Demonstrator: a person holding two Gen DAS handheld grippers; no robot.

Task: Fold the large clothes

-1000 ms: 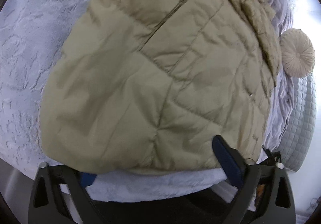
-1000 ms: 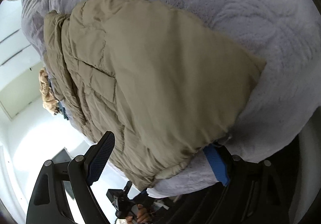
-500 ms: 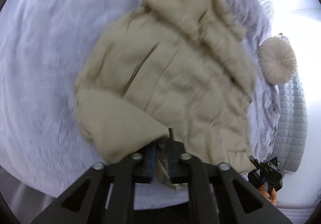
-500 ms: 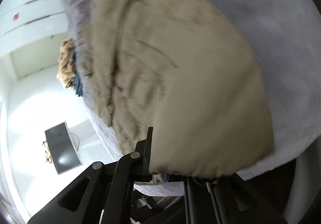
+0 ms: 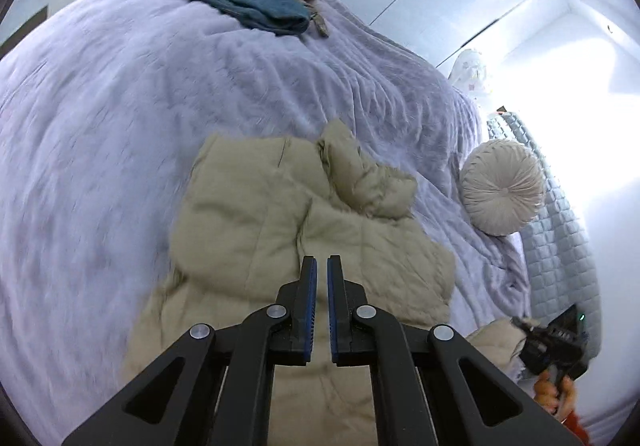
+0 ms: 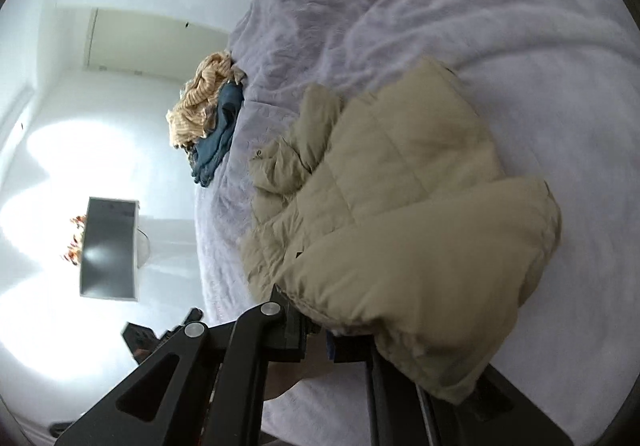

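Beige quilted jacket (image 5: pixel 304 230) on lavender bed (image 5: pixel 100 126), mid-frame just beyond left tool (image 5: pixel 321 278), nearly shut, gripping nothing visible; round cushion (image 5: pixel 502 192) only in left view, dark monitor (image 6: pixel 108 248) only in right; right tool (image 6: pixel 320 330) clamped on jacket fold.

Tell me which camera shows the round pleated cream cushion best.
The left wrist view: the round pleated cream cushion sits whole and unobstructed at the bed's right edge, beside the quilted headboard. The right wrist view doesn't show it clearly.
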